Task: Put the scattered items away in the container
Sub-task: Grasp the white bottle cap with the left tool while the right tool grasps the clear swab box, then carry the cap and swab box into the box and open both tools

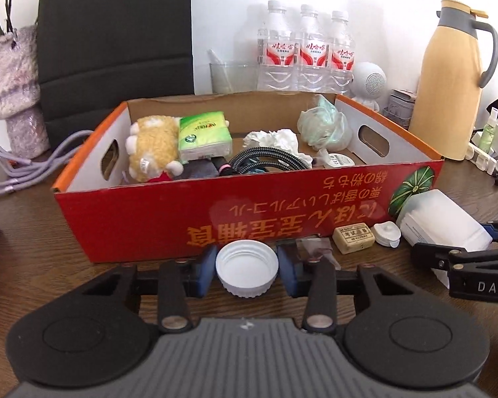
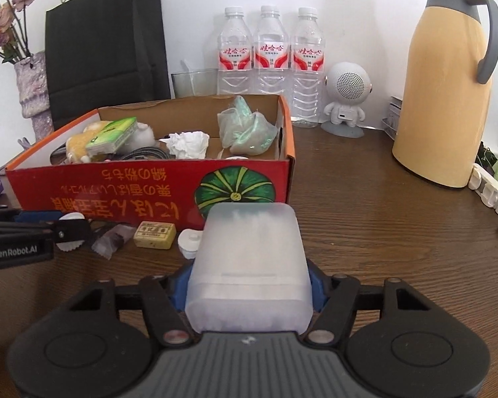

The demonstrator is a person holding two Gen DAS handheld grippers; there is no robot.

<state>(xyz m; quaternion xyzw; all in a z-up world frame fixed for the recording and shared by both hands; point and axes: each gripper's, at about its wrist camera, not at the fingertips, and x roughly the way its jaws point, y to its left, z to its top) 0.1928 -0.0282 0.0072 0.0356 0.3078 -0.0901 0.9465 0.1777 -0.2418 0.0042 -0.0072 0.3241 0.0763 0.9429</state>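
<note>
Wood-grain table [image 2: 365,199] is carrying everything. Left gripper [image 1: 247,270] is pinching a white bottle cap [image 1: 247,267] between its blue pads, just before the red cardboard box [image 1: 189,219]. Right gripper [image 2: 249,290] is clasping a frosted plastic case [image 2: 249,265] near the box's corner, beside an eraser [image 2: 154,234].

Left gripper [image 1: 247,270]: matte black body, two round black discs flanking a ribbed grey centre plate bearing a small white mark. Black linkage arms with silver pivot pins and small copper-coloured screws. Fingers [image 1: 205,273] carry blue pads. Right gripper [image 2: 249,290]: identical build. White lettering "GenRobot.AI" on the left unit's side, "DAS" on the right's.
</note>
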